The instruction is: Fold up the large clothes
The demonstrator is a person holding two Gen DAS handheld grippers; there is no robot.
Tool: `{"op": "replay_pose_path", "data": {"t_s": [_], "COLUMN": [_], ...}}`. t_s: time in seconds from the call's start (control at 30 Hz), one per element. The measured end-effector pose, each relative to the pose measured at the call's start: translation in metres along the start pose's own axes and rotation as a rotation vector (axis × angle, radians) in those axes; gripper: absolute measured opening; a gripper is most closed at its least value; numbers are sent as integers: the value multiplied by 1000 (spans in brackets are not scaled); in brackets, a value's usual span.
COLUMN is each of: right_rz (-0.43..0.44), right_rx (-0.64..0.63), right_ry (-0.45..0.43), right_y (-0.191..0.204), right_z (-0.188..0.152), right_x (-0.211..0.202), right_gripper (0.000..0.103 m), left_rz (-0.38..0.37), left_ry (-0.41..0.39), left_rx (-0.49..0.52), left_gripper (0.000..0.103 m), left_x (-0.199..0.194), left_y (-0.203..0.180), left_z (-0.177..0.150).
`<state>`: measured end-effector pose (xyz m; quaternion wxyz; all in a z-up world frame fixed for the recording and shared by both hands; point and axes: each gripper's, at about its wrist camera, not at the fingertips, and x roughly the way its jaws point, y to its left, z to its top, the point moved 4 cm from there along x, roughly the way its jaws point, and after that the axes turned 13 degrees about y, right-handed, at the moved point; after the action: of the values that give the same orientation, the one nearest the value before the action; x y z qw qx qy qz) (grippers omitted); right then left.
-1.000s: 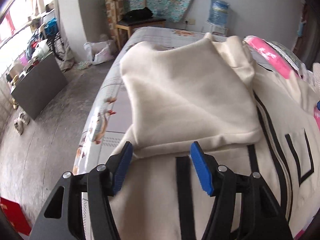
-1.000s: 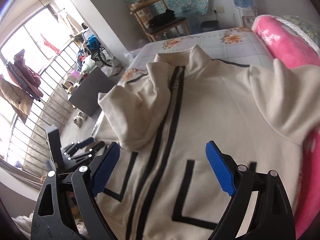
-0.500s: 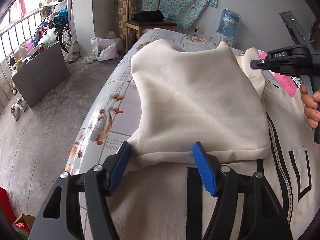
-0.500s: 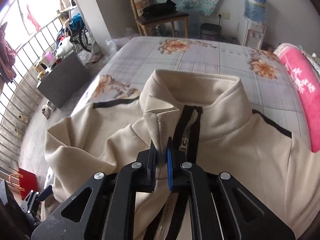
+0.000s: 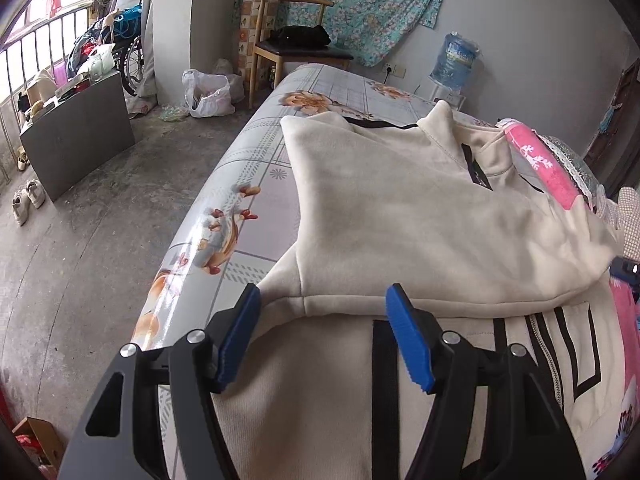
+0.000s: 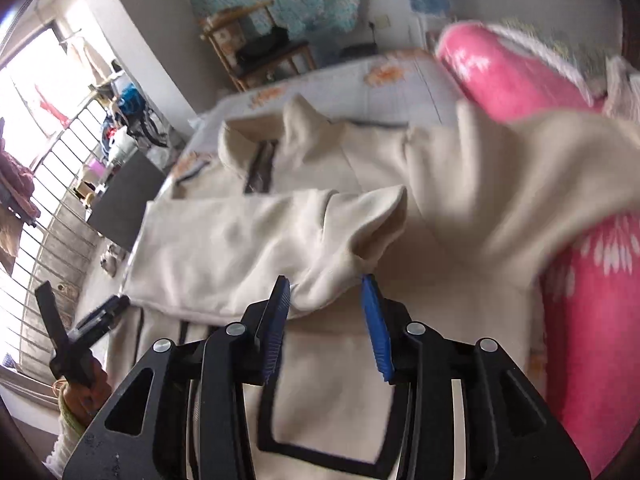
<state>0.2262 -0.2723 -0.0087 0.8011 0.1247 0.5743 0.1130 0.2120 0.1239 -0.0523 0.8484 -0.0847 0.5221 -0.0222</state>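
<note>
Jacket is spread on bed, folded sleeve's long axis run crosswise just ahead of L gripper, seen wide & empty; R gripper, jaws just opened off cuff, is nearer its end.

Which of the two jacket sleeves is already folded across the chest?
The sleeve on the window side lies flat across the jacket; the other sleeve hangs over the pink blanket.

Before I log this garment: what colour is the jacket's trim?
Black trim on a cream jacket; clearest in the left wrist view.
</note>
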Motion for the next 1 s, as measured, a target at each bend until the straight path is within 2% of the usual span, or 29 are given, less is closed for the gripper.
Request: {"op": "replay_pose_path", "data": {"t_s": [0.03, 0.13, 0.2, 0.27, 0.33, 0.4, 0.53, 0.6, 0.67, 0.83, 0.87, 0.93, 0.97, 1.0], "right_rz": [5, 63, 94, 112, 79, 1, -43, -65, -61, -34, -42, -76, -102, -121], "right_rx": [20, 56, 54, 48, 48, 40, 25, 15, 20, 24, 17, -11, -27, -44], "right_ry": [18, 1, 3, 41, 71, 94, 136, 138, 133, 126, 124, 117, 114, 116], "right_y": [-11, -26, -25, -21, -22, -22, -25, -25, -27, -31, -30, -27, -26, -24], "right_z": [-4, -2, 4, 16, 27, 35, 42, 45, 46, 51, 52, 51, 50, 51], "right_x": [2, -4, -2, 9, 25, 41, 61, 67, 66, 69, 70, 69, 67, 68], "right_gripper": [40, 55, 57, 57, 57, 56, 45, 41, 40, 42, 39, 22, 8, 4], "left_rz": [12, 46, 70, 72, 83, 88, 80, 71, 36, -25, -30, -1, 13, 26], "left_ry": [1, -7, -12, -18, -22, -32, -35, -38, -28, 69, 87, 120, 127, 137], "left_rx": [4, 21, 21, 6, -10, -24, -23, -25, -28, -72, -78, -88, -85, -76], "left_gripper": [64, 64, 64, 63, 63, 63, 54, 53, 53, 53, 53, 52, 46, 42], "left_x": [-2, -14, -21, -26, -29, -31, -33, -36, -35, 4, 15, 36, 44, 51], "left_y": [0, 0, 3, 7, 12, 17, 21, 24, 25, 21, 20, 19, 18, 17], "left_z": [-1, -5, -5, -7, -9, -12, -10, 1, 18, 70, 78, 92, 96, 99]}}
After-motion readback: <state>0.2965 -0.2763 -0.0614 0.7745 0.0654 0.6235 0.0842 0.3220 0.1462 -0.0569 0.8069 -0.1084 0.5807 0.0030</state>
